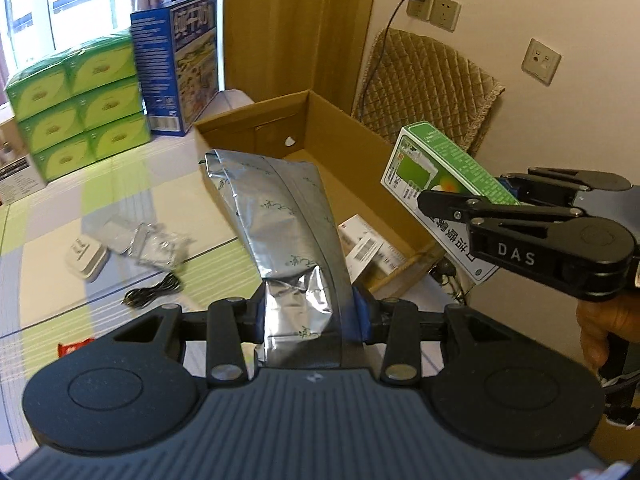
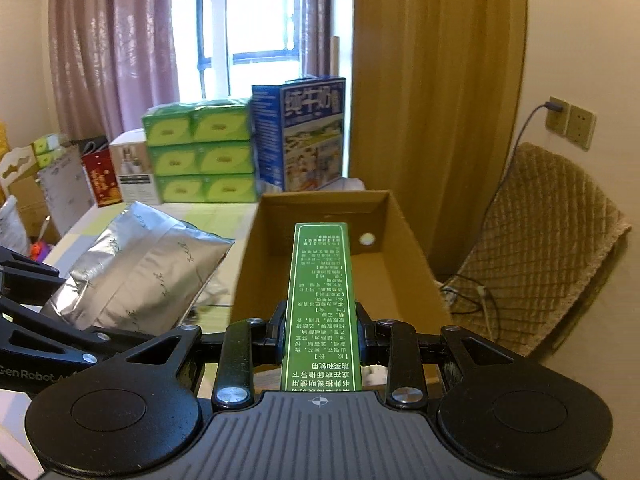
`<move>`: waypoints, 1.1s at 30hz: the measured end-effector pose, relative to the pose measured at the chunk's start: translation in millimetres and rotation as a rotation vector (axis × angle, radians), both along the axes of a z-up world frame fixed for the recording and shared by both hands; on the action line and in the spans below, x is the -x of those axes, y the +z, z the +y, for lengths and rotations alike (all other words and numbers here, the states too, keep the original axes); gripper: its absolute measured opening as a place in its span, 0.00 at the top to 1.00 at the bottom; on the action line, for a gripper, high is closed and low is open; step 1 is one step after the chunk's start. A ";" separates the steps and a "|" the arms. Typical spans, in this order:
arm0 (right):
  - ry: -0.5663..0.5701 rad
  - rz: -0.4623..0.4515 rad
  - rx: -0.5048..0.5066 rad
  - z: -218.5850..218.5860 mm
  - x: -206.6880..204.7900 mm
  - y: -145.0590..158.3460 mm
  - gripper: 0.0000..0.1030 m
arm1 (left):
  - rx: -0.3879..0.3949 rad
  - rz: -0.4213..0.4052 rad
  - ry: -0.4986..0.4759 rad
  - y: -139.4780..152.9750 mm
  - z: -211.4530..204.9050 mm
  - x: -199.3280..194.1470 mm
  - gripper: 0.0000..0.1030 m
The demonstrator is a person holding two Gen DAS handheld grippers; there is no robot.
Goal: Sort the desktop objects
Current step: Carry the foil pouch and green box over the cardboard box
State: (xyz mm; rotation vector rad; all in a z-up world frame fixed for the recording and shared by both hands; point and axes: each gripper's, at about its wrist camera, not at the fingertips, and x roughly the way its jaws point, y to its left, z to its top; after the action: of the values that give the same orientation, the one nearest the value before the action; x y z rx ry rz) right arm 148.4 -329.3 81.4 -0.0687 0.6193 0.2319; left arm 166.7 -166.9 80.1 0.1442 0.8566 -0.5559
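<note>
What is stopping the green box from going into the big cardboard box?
Nothing visible. The right gripper holds the green box just above the open cardboard box; the silver bag hangs off to the left.

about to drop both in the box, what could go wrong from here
The left gripper pinches only the bottom end of the foil bag, so the limp bag may sag, swing or slip out.

The right gripper holds the green box near one end; it might tilt as it is lowered.

Both items hang close together by the cardboard box, so they may bump each other or catch its rim.
</note>
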 end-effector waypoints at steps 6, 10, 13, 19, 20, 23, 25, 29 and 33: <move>-0.004 0.004 0.007 -17.0 -16.2 -2.5 0.73 | -0.008 -0.006 0.002 0.3 -22.2 -16.1 0.66; -0.004 0.002 0.003 -23.0 -33.2 -4.7 0.73 | -0.006 -0.001 0.012 -2.4 -31.6 -34.5 0.66; -0.003 0.007 0.009 -24.7 -48.4 -9.6 0.73 | -0.001 0.005 0.023 -5.3 -37.0 -50.3 0.66; -0.002 0.027 0.005 -30.3 -80.3 -25.4 0.73 | 0.019 0.035 0.045 -16.7 -45.5 -82.6 0.66; -0.002 0.031 0.003 -30.9 -85.7 -28.1 0.73 | 0.020 0.041 0.050 -19.6 -47.3 -87.9 0.66; -0.009 0.042 -0.008 -34.2 -100.7 -36.4 0.73 | 0.027 0.053 0.058 -27.2 -53.3 -100.5 0.66; -0.015 0.049 -0.014 -37.0 -108.5 -41.0 0.73 | 0.027 0.056 0.062 -31.9 -56.9 -106.7 0.66; -0.024 0.061 -0.012 -38.9 -120.1 -48.3 0.73 | 0.026 0.068 0.066 -41.8 -63.6 -115.0 0.66; -0.027 0.072 -0.012 -41.3 -128.7 -54.1 0.73 | 0.024 0.078 0.073 -51.3 -68.1 -121.1 0.66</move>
State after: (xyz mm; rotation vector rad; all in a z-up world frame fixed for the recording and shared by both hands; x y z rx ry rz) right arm 277.1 -370.6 27.4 -0.0412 0.6896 0.2130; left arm 287.8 -235.1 28.8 0.0693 0.9275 -0.5063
